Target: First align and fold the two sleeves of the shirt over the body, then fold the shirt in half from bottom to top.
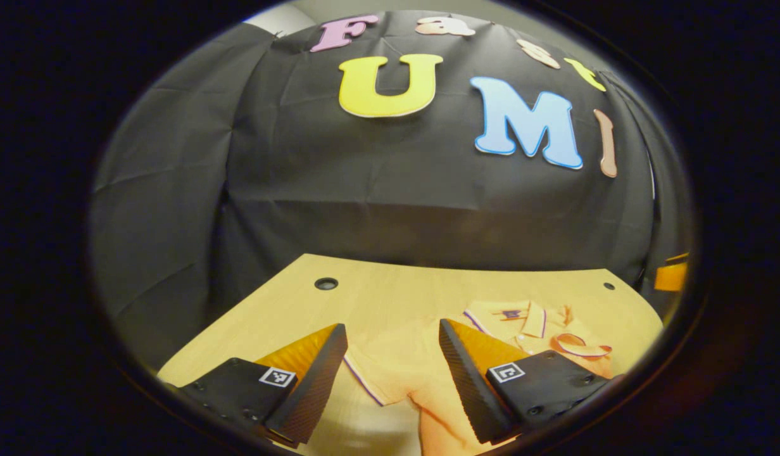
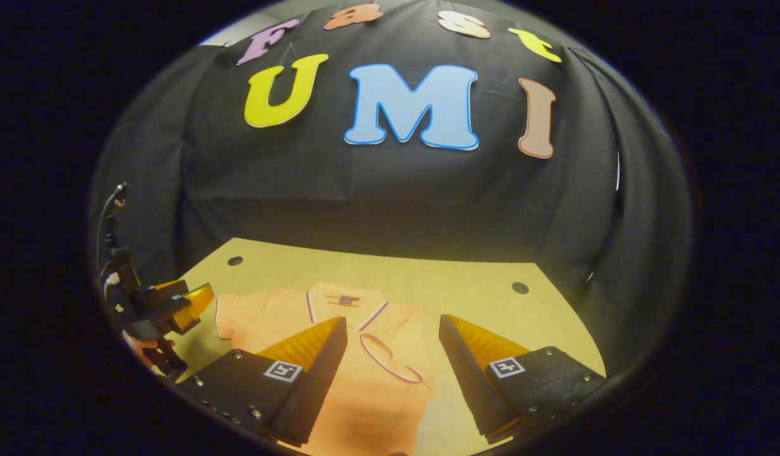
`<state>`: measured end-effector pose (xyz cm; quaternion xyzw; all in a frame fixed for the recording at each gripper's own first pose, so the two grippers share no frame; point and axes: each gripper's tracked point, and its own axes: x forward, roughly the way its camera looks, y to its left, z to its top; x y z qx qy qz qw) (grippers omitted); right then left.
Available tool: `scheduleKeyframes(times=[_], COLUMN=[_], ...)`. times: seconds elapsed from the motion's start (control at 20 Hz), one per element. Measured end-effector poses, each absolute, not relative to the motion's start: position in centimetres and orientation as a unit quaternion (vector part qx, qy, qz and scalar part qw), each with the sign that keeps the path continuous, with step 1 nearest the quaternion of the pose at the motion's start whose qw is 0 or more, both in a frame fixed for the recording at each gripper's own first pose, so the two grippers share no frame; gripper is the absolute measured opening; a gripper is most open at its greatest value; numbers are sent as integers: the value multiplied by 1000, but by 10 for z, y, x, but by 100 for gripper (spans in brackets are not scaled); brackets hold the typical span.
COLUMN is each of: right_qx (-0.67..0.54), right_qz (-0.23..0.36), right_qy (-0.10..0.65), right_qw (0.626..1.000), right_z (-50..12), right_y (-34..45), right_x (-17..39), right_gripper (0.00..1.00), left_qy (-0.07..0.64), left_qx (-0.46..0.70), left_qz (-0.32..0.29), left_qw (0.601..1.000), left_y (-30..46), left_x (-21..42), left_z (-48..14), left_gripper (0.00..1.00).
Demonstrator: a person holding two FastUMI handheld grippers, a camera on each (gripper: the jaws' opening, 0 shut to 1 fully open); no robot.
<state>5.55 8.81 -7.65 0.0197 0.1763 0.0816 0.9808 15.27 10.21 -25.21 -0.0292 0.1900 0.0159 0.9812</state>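
An orange polo shirt with a purple-trimmed collar lies flat on the wooden table. My left gripper stands open above the shirt's spread-out sleeve, with nothing between its fingers. In the right gripper view, the shirt shows that sleeve lying out to the left, while the other sleeve's cuff rests folded onto the body. My right gripper hovers open over the shirt's right side. At the far left of this view, a hand holds the left gripper.
The table has small round holes near its far corners. Black cloth walls close in behind and on both sides. Bare wood lies between the shirt and the back wall. An orange part of the right gripper shows at the right edge.
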Motion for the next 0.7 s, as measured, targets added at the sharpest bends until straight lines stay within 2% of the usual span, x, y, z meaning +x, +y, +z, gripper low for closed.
scheduleKeyframes(times=[0.3,0.4,0.45,0.5,0.7], right_qx=[12,5,3,1,8], right_qz=[76,75,77,79,89], right_qy=[157,156,156,157,158], right_qw=[985,985,985,985,983], right_z=[-55,-52,-52,-51,-52], right_y=[80,77,78,79,88], right_x=[20,9,6,3,-1], right_gripper=[92,92,87,92,92], left_qy=[244,265,279,290,316], left_qx=[-38,-48,-50,-53,-65], left_qz=[53,63,66,68,68], left_qw=[968,961,957,953,944], left_y=[128,135,138,140,143], left_x=[182,184,185,187,197], left_z=[-319,-337,-347,-354,-369], left_gripper=[95,98,95,95,94])
